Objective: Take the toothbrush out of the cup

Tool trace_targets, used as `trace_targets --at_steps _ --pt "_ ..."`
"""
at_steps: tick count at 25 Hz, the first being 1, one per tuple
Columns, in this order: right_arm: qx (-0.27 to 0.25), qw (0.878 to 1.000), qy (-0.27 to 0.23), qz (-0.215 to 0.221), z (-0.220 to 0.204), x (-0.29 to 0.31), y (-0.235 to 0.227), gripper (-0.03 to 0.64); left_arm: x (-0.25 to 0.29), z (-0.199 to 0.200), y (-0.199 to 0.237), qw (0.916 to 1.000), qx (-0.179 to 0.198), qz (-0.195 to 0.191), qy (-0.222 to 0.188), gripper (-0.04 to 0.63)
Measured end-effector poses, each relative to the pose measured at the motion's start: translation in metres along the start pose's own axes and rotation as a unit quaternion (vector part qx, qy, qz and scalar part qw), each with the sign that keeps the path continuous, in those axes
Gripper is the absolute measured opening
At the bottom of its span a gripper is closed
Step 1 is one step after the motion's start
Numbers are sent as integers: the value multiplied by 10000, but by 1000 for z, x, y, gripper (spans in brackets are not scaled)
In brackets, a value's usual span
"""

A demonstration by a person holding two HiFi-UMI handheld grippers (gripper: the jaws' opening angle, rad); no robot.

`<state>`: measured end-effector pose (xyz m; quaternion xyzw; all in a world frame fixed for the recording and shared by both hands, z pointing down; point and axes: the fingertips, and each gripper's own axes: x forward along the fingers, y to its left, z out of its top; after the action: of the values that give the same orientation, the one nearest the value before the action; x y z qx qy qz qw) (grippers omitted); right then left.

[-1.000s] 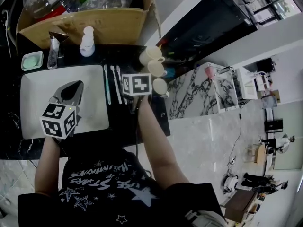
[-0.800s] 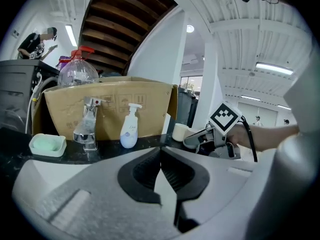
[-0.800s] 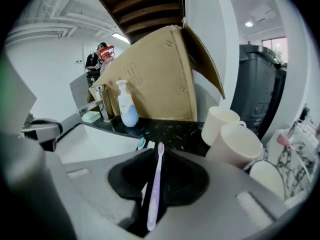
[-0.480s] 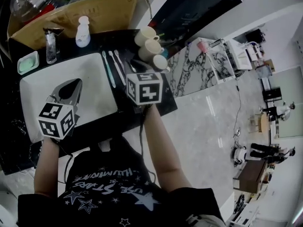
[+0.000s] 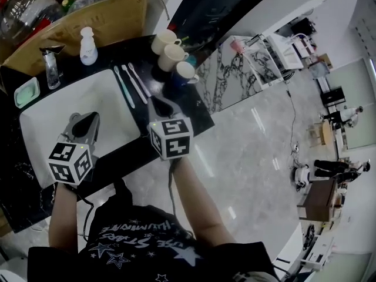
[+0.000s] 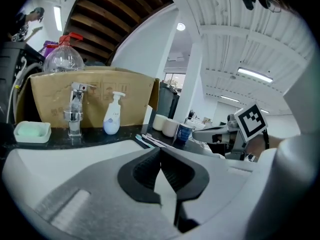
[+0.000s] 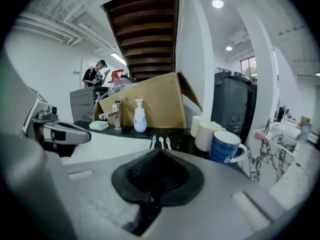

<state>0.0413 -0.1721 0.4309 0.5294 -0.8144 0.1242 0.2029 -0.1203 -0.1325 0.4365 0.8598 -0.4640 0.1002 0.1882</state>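
Three toothbrushes (image 5: pixel 130 86) lie side by side on the black counter, to the right of the sink; they also show as toothbrushes (image 7: pixel 160 142) in the right gripper view. Beside them stand two white cups (image 5: pixel 168 47) and a blue cup (image 5: pixel 184 72), with nothing sticking out of any. My right gripper (image 5: pixel 160 104) hangs shut and empty near the counter's front edge, short of the brushes. My left gripper (image 5: pixel 88 122) hovers over the white sink (image 5: pixel 41 122), its pads meeting with nothing between them.
At the back of the counter stand a faucet (image 5: pixel 50 66), a white pump bottle (image 5: pixel 88 40) and a green soap dish (image 5: pixel 26 91), all before a cardboard box (image 5: pixel 88 13). Marble floor lies to the right of the counter (image 5: pixel 188 107).
My right gripper has drawn back from the toothbrushes toward the counter's front edge, and its jaws have closed empty. The left gripper has stayed over the sink.
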Motion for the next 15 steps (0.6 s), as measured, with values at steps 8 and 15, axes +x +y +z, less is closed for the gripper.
trace_targets --at_steps 8,15 --pt "83 10000 -13 -33 -26 -54 7 5 -23 -20 -37 9998 93 -66 163 9" --pt "243 9995 -114 -138 -48 -106 15 5 -52 -35 -77 9996 194 -164 145 9"
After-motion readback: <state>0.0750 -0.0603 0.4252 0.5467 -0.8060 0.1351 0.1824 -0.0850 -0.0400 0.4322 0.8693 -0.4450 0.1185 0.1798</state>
